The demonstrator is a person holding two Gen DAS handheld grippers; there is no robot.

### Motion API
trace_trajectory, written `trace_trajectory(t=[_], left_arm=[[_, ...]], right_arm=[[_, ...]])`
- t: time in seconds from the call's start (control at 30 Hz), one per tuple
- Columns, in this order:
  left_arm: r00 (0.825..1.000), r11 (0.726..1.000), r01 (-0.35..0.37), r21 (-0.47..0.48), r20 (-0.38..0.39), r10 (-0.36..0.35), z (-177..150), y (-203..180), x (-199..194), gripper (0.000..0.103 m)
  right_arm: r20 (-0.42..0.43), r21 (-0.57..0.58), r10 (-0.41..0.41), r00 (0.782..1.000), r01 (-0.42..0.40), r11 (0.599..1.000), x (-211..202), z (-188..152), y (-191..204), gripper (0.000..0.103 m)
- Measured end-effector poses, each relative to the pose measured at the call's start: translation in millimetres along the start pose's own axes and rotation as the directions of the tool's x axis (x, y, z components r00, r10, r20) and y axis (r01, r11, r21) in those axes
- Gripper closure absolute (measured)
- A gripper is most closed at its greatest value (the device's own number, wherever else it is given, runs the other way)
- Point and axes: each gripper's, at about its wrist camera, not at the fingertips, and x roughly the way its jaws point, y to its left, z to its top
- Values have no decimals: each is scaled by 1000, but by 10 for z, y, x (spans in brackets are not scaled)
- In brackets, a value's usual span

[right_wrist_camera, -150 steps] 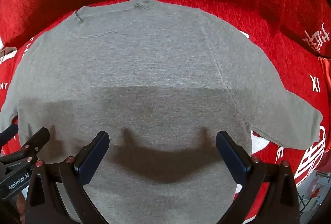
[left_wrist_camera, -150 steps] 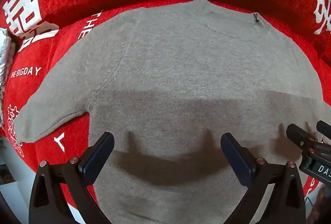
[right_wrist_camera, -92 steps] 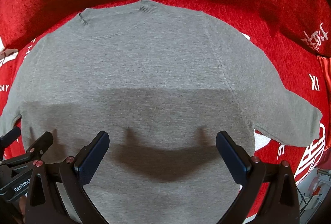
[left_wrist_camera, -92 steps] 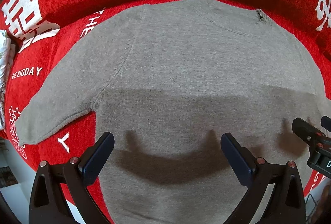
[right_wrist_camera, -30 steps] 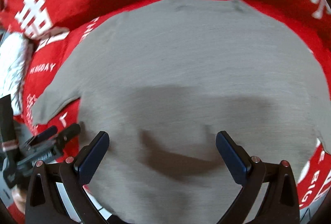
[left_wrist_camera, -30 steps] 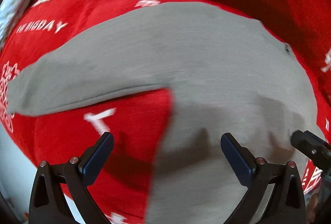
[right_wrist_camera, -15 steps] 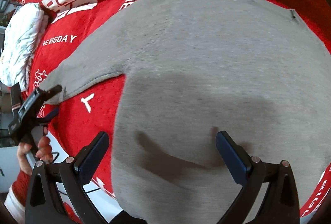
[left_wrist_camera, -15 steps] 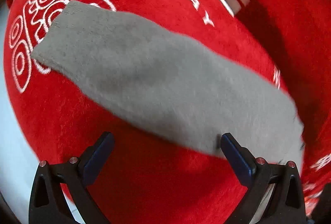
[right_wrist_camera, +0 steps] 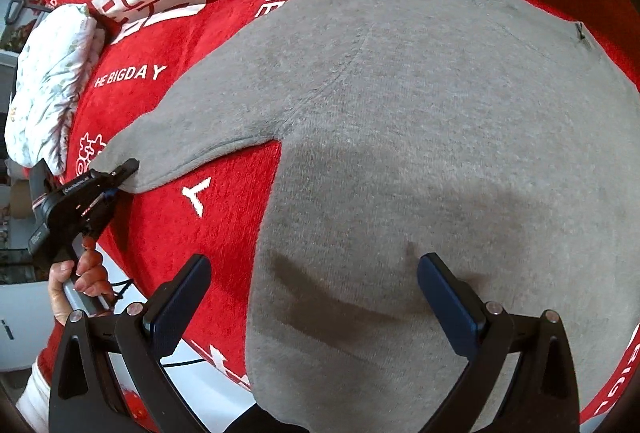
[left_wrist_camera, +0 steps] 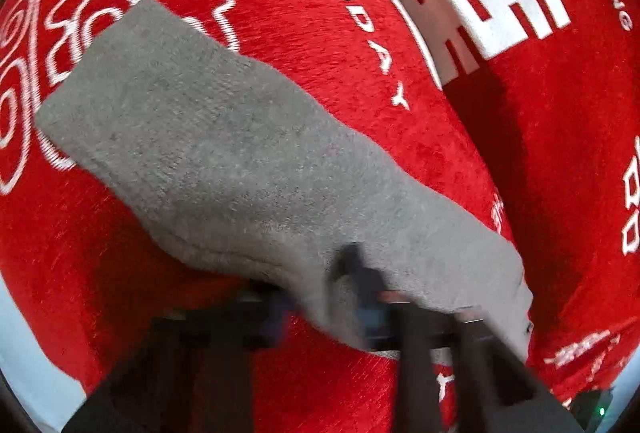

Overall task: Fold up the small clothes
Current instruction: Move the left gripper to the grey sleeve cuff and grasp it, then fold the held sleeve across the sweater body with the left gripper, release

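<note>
Closest to me, my left gripper [left_wrist_camera: 328, 297] is clamped down on the lower edge of the grey sweater's sleeve [left_wrist_camera: 224, 153], blurred in its own view, with the knit bunched up between the two fingers. In the right wrist view I can see that same gripper out at the far left, a hand [right_wrist_camera: 80, 273] wrapped round its handle, its tip biting the sleeve near the cuff end.

My right gripper [right_wrist_camera: 312, 285] hangs with fingers spread wide and nothing between them. One finger sits over the red cloth [right_wrist_camera: 168, 225], the other over the sweater's body, right above the side edge, and I can't tell whether they touch the fabric.

Further out, the grey sweater [right_wrist_camera: 440, 133] lies flat across the red cloth with white lettering, sleeve angled out to the left, neckline away at the top right. Past the sleeve, at the cloth's far left edge, there's a white floral bundle [right_wrist_camera: 48, 81].
</note>
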Motion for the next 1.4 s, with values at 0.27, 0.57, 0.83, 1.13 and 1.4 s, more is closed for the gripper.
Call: trace_trajectory(t=[0.27,0.57,0.83,1.13,1.4], left_arm=[[982,975,188,121,1,-190,-29,-348,-300,96],[934,826,352,440,-113,-338,-315,-1874,-435,96],[913,648,408,643,-299,-278,-1424,-3328,134,96],[956,535,181,825,-276,102,-2588,-3697,1140,96],[969,471,118,874,-206,138,-2668,-3831,906,44]], right_arm=[[49,45,33,998,-35,998,-150,-72,-122,0],[152,192,41,988,-70,979,-594,-230,-752,0],[213,361,9,977,-87,929,-973,-448,-1829,0],[175,476,36,984,-116,872,-943,-630,-2714,0],[205,398,127,970,-202,895,-887,-351,-2455,0]])
